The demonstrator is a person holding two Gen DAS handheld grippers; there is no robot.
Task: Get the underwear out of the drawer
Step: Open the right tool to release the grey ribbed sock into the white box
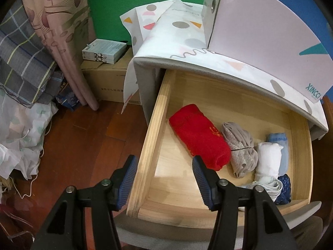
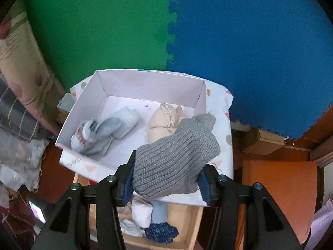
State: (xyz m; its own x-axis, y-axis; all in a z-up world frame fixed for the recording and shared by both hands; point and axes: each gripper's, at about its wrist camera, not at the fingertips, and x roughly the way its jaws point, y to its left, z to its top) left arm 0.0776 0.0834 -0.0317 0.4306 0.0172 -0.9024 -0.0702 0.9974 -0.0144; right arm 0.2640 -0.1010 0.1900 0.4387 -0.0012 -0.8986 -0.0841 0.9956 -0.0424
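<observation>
The wooden drawer stands pulled out of the cabinet. In it lie a red roll, a beige-grey roll, a white roll, a light blue roll and a dark blue piece. My left gripper is open and empty above the drawer's front left corner. My right gripper is shut on a grey ribbed knit garment, held above the near edge of a white box on the cabinet top. The box holds a light blue bundle and a cream piece.
A patterned white cloth covers the cabinet top. A cardboard carton with small boxes on it stands left of the cabinet, beside curtains and piled fabric. An orange surface lies right of the cabinet. Green and blue foam mats line the wall.
</observation>
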